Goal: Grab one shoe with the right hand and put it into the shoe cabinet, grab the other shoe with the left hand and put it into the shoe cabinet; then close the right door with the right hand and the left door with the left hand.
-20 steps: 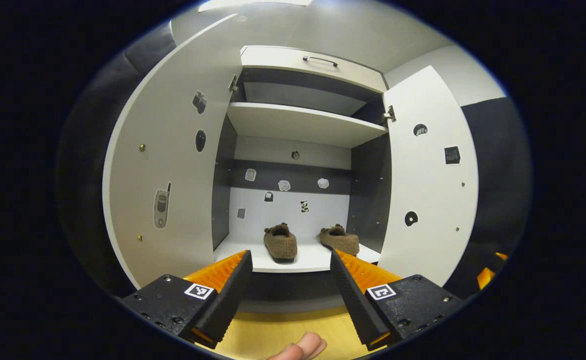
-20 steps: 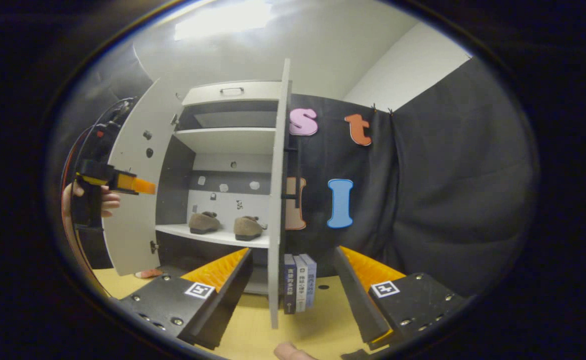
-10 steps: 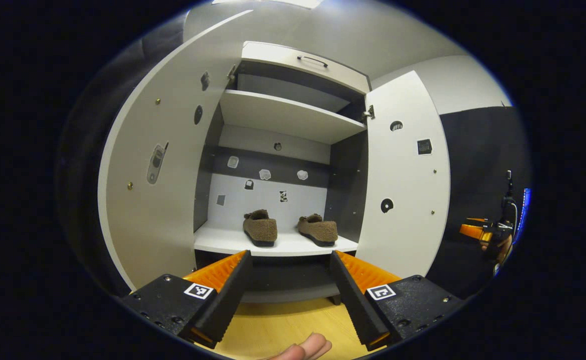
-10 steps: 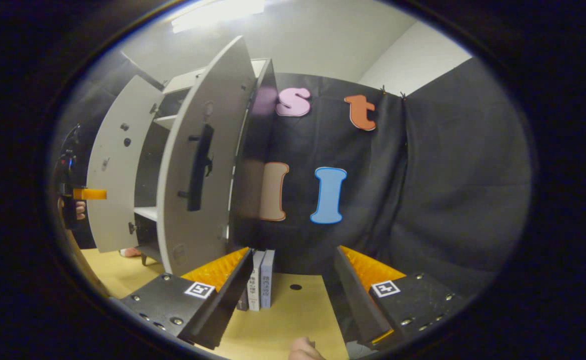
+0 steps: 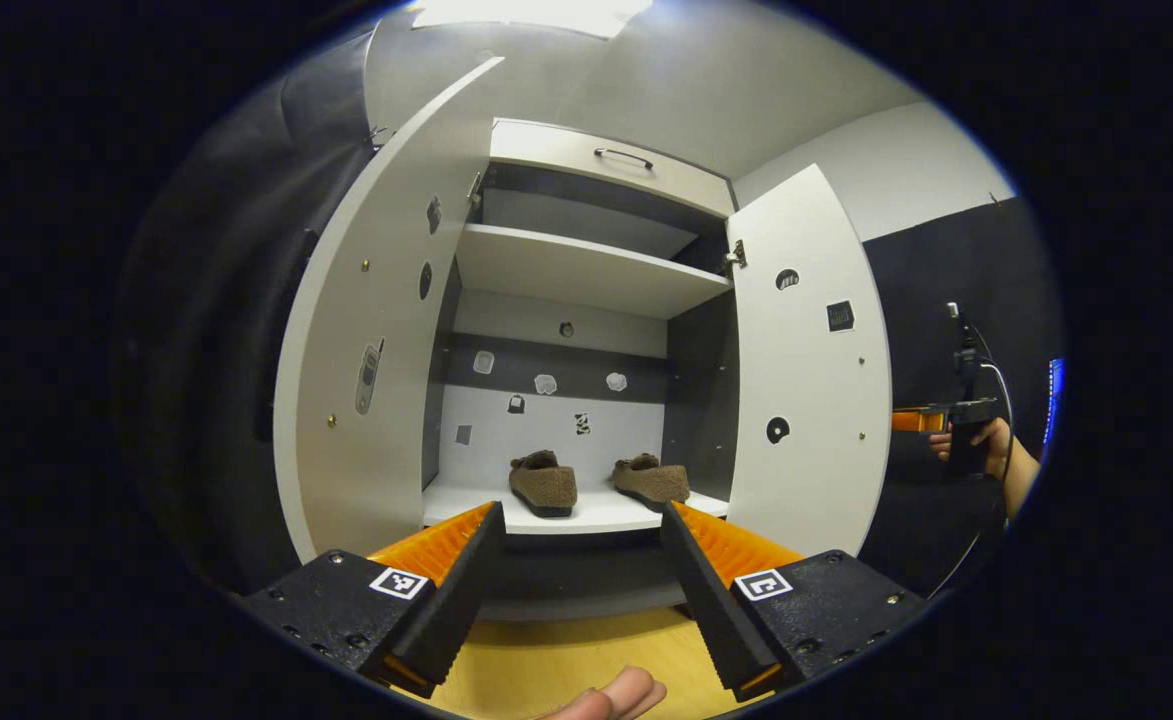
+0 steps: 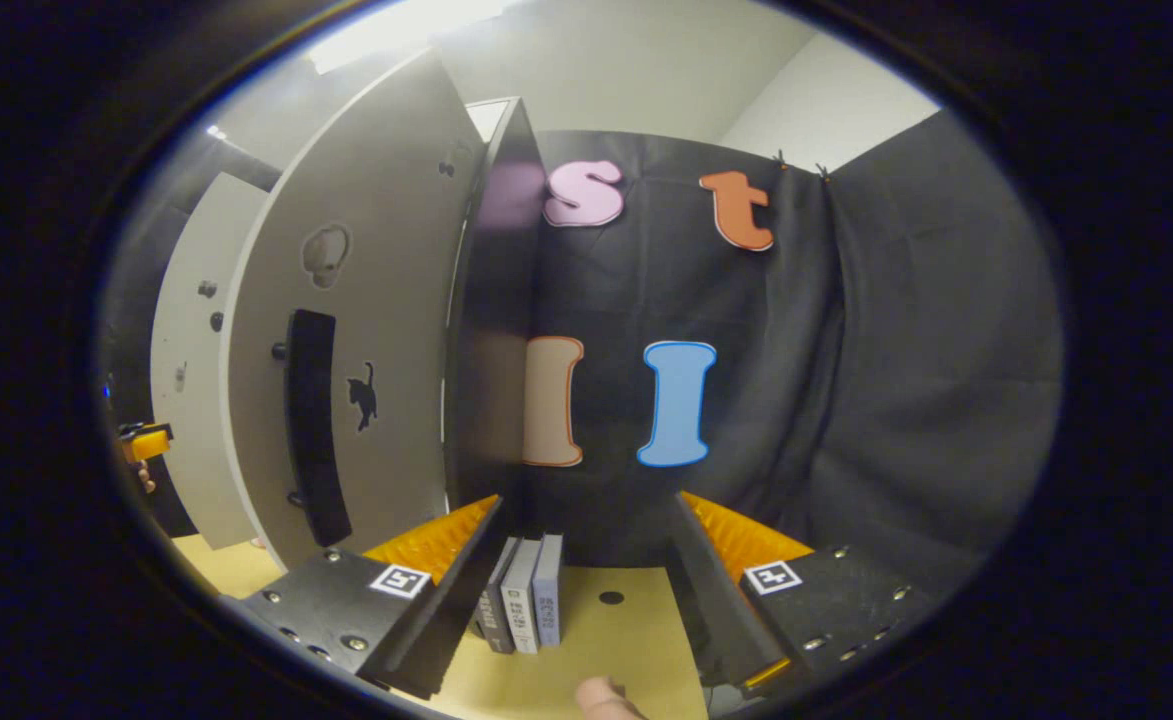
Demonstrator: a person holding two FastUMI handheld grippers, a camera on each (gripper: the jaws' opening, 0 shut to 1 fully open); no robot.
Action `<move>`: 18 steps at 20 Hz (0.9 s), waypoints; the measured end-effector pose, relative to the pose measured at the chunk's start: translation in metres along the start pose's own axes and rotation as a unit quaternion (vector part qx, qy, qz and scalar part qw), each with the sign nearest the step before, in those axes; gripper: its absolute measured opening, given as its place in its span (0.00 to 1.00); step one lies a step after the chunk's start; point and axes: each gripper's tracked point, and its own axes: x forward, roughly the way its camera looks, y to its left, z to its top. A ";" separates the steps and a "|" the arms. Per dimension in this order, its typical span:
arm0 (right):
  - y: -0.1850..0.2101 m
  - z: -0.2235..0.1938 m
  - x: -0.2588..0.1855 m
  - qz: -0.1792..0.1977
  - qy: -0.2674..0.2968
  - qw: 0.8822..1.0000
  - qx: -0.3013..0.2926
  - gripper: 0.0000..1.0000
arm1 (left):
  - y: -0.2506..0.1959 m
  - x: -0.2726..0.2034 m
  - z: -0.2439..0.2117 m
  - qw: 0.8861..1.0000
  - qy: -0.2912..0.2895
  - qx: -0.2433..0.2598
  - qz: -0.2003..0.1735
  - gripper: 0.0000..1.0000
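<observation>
Two brown fuzzy shoes (image 5: 544, 483) (image 5: 653, 480) stand side by side on the lower shelf (image 5: 466, 505) of the white shoe cabinet. Both its doors stand open: the left door (image 5: 376, 330) and the right door (image 5: 806, 400). My left gripper (image 5: 579, 515) is open and holds nothing, facing the cabinet from a distance. In the left gripper view, a hand holds my right gripper (image 5: 911, 421) out beyond the right door. My right gripper (image 6: 588, 500) is open and holds nothing; the right door's outer face (image 6: 376, 300) with its black handle (image 6: 314, 430) is to its left.
An upper shelf (image 5: 586, 265) and a top drawer with a handle (image 5: 623, 155) sit above the shoes. A few books (image 6: 524, 605) stand on the wooden floor (image 6: 626, 640) by the cabinet's dark side (image 6: 491, 300). Black cloth hangs to the right.
My right gripper has swung round from the right door's edge to its outer face, so the shoes have left its view. My left gripper shifted slightly; the doors have not visibly moved.
</observation>
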 end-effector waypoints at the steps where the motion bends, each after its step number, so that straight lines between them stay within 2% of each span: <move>1: 0.010 -0.004 0.004 0.007 0.012 1.000 -0.004 0.98 | -0.001 -0.003 0.001 1.000 -0.002 0.003 -0.003 0.92; 2: 0.021 -0.004 0.007 0.012 0.018 1.000 -0.005 0.99 | -0.004 -0.006 0.002 1.000 -0.004 0.007 -0.009 0.99; 4: 0.055 0.001 0.007 0.038 0.022 0.999 0.005 0.98 | -0.006 -0.012 0.002 1.000 -0.002 0.015 -0.018 0.92; 5: 0.071 0.003 -0.001 0.042 0.022 0.999 -0.004 0.98 | -0.005 -0.013 0.004 1.000 -0.007 0.019 -0.020 0.96; 6: 0.077 0.016 -0.007 0.045 0.005 0.999 -0.014 0.92 | -0.004 -0.015 0.008 1.000 -0.013 0.020 -0.020 0.92; 7: 0.088 0.010 0.001 0.045 0.006 0.999 -0.020 0.86 | -0.002 -0.016 0.009 1.000 -0.016 0.017 -0.019 0.95; 9: 0.104 0.006 0.003 0.048 0.012 0.999 -0.013 0.88 | 0.000 -0.020 0.010 1.000 -0.016 0.012 -0.018 0.95; 12: 0.126 0.009 0.003 0.047 0.013 0.999 -0.013 0.86 | -0.002 -0.023 0.011 0.999 -0.016 0.014 -0.028 0.95; 14: 0.138 0.012 0.003 0.044 0.009 0.999 -0.021 0.88 | -0.003 -0.023 0.011 0.999 -0.015 0.013 -0.040 0.95; 16: 0.147 0.014 0.004 0.035 0.003 0.999 -0.028 0.86 | 0.004 -0.023 0.014 0.999 -0.020 0.010 -0.030 0.95; 18: 0.154 0.015 0.002 0.018 -0.002 0.999 -0.032 0.88 | 0.005 -0.022 0.013 0.999 -0.021 0.011 -0.026 0.95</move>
